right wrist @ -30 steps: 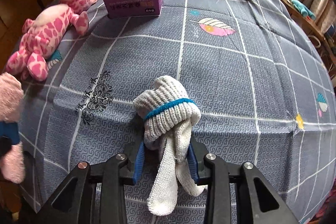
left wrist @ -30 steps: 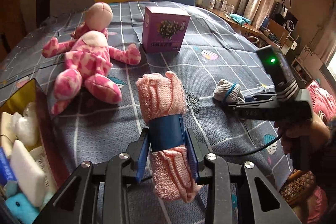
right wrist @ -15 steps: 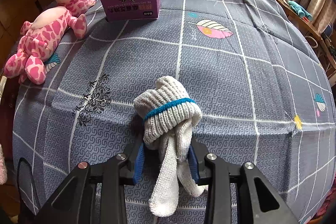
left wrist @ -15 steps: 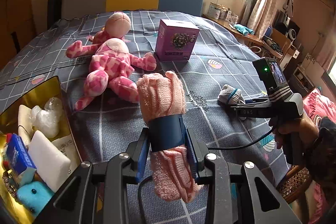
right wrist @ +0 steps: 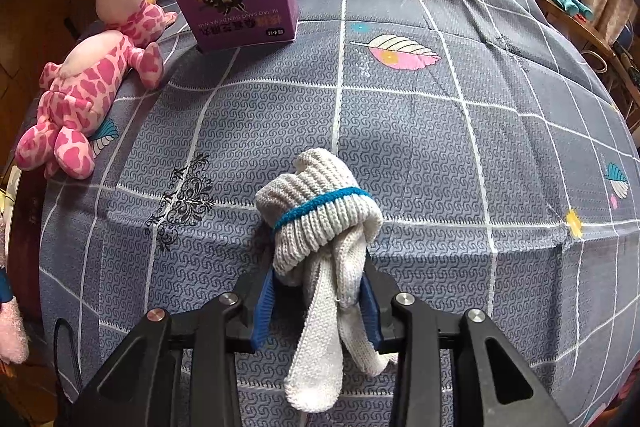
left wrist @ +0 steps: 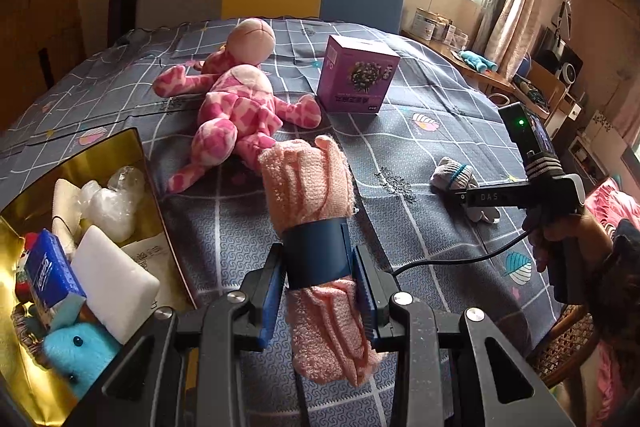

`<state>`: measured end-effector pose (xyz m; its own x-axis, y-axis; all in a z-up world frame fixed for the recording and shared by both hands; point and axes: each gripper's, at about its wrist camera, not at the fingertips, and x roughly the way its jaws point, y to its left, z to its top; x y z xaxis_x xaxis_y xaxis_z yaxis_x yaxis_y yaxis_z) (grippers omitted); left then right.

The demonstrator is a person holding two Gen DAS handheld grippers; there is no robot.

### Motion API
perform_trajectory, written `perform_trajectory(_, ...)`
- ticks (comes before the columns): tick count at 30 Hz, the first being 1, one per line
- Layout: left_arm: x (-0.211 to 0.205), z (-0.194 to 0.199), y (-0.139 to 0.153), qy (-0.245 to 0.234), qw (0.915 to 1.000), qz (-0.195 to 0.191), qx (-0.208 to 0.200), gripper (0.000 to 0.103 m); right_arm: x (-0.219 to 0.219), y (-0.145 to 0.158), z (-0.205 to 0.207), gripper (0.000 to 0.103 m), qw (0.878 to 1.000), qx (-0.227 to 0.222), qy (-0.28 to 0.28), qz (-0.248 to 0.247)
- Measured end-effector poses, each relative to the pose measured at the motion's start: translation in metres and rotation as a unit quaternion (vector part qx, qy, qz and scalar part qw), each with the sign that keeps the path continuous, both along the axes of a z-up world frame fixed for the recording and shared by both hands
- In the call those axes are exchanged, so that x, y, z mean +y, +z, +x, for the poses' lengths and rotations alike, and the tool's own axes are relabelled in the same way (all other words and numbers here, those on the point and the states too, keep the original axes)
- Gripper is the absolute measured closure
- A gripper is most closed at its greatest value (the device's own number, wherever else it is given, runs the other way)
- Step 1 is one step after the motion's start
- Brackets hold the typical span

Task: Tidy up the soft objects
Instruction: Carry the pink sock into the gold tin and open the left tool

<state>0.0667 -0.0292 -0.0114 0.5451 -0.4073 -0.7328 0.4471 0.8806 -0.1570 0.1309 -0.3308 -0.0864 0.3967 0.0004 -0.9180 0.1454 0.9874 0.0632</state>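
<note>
Worktop (left wrist: 420,131) covered by grey-blue checked cloth with leaf prints; it carries all loose items. Gold-lined box (left wrist: 108,155) sits at the left edge, holding a white foam block (left wrist: 114,283), blue tissue pack (left wrist: 50,279), blue plush toy (left wrist: 76,347) and clear bubble wrap (left wrist: 112,203). Pink spotted plush animal (left wrist: 236,107) lies on its back on the cloth, just right of the box's far corner; one limb reaches close to the purple carton (left wrist: 358,81), which stands upright behind it. Left hand-held gripper (left wrist: 320,291) is pinching a rolled pink towel (left wrist: 308,183) across its dark blue band (left wrist: 318,251); roll held above the cloth, beside the gold-lined box, one end pointing away from the camera and the other hanging below the jaws. Right hand-held gripper (right wrist: 318,301) is pinching a bundled white knit glove (right wrist: 320,219) with a blue cuff stripe, glove fingers dangling toward the camera. Bundle sits low over the cloth, well right of the towel; contact with the cloth cannot be determined.
</note>
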Motion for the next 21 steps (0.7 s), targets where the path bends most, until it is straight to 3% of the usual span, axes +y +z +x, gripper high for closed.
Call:
perform_trajectory(12, 0.013, -0.006, 0.000, 0.015, 0.9999, 0.003, 0.004, 0.069, 0.013, -0.003, -0.005, 0.070, 0.998, 0.007, 0.023, -0.062)
perform_trajectory(17, 0.023, -0.008, -0.001, 0.018, 0.9998, -0.008, 0.010, 0.069, 0.011, -0.003, -0.006, 0.070, 0.998, 0.010, 0.022, -0.059)
perform_trajectory(21, 0.053, -0.007, 0.013, 0.041, 0.9985, -0.036, 0.009, 0.069, 0.010, -0.003, -0.005, 0.070, 0.998, 0.011, 0.022, -0.060)
